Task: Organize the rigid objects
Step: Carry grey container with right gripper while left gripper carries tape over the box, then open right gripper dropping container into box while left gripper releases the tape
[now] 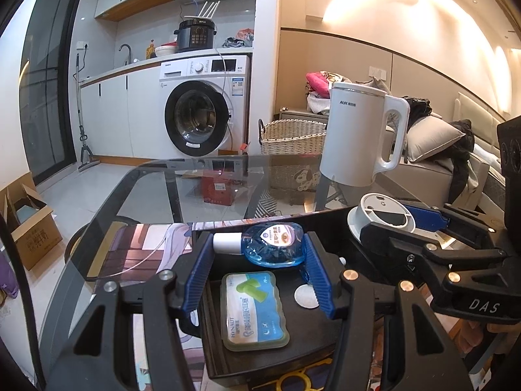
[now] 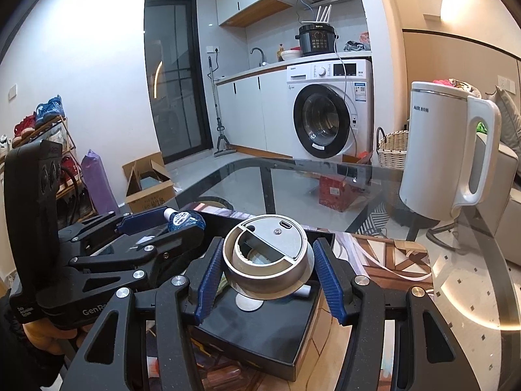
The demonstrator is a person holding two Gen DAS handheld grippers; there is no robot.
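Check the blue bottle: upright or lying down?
Lying down: the blue bottle rests sideways in the black tray, its white cap pointing left.

Bottle point(image 1: 273, 244), packet point(image 1: 254, 309) in tray point(image 1: 228, 358); kettle point(image 1: 361, 137) behind.

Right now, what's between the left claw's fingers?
The blue bottle, lying on its side over the black tray, sits between the left claw fingers; the earplug box lies nearer the camera. Left wrist view.
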